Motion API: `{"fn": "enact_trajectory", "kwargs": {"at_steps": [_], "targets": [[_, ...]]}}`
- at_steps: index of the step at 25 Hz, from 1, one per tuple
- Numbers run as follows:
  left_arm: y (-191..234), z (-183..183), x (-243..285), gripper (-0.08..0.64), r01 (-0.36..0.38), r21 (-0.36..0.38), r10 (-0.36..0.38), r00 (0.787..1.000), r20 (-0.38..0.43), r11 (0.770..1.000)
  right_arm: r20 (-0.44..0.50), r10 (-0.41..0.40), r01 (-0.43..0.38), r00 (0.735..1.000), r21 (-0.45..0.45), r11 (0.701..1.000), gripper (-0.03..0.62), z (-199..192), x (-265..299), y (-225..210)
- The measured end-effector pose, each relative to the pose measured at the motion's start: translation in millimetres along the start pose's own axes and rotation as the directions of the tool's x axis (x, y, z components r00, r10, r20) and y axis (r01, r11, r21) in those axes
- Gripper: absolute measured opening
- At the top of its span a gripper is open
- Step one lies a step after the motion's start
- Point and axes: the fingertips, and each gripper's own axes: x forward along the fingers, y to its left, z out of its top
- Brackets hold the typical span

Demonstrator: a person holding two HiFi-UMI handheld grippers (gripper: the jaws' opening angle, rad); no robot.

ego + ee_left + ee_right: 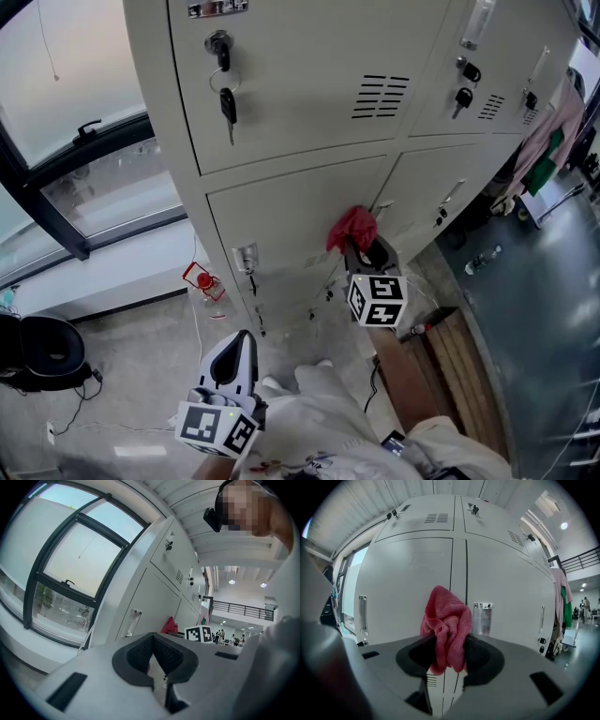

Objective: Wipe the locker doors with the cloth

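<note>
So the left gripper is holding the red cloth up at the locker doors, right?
Not quite: it is the right gripper that holds the red cloth up at the locker doors, as the right gripper view shows. The left gripper is shut on nothing.

The head view looks steeply down from above, close along the locker doors [309,103] to the floor [122,375], taking in the left gripper [236,343] and right gripper [368,251] below. The left gripper view sits low and off to the side, tilted up along the locker fronts past the window [70,559], with the cloth [169,625] and the other gripper's marker cube [200,633] farther on. The right gripper view faces the doors almost square-on from close by, the cloth at its centre. Doors and cloth show in all three views.
</note>
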Motion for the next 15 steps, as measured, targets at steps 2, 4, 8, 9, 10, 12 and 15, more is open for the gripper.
{"fn": "enact_trajectory", "kwargs": {"at_steps": [2, 4, 8, 9, 10, 12, 15], "targets": [[0, 1, 0, 0.003, 0.000, 0.001, 0.000, 1.000, 0.002, 1.000, 0.003, -0.011, 0.011, 1.000, 0.004, 1.000, 0.167, -3, 1, -1], [-1, 1, -1, 0.003, -0.002, 0.003, 0.002, 1.000, 0.003, 1.000, 0.004, -0.021, 0.021, 1.000, 0.006, 1.000, 0.164, -7, 1, 0], [1, 0, -3, 0.003, -0.007, 0.001, 0.007, 1.000, 0.002, 1.000, -0.011, -0.032, 0.032, 0.999, 0.003, 0.999, 0.163, -17, 2, 3], [2, 0, -3, 0.003, -0.008, 0.000, 0.008, 1.000, 0.001, 1.000, -0.014, -0.034, 0.034, 0.999, 0.000, 0.999, 0.163, -19, 3, 5], [2, -1, -4, 0.003, -0.008, 0.000, 0.008, 1.000, -0.001, 1.000, -0.017, -0.036, 0.036, 0.999, -0.006, 0.999, 0.163, -21, 3, 6], [1, -2, -4, 0.003, -0.007, 0.001, 0.007, 1.000, -0.003, 1.000, -0.021, -0.040, 0.040, 0.999, -0.018, 0.999, 0.163, -25, 3, 9], [1, -2, -4, 0.003, -0.003, -0.001, 0.003, 1.000, -0.003, 1.000, -0.026, -0.036, 0.035, 0.999, -0.022, 0.999, 0.161, -30, 4, 17]]}}
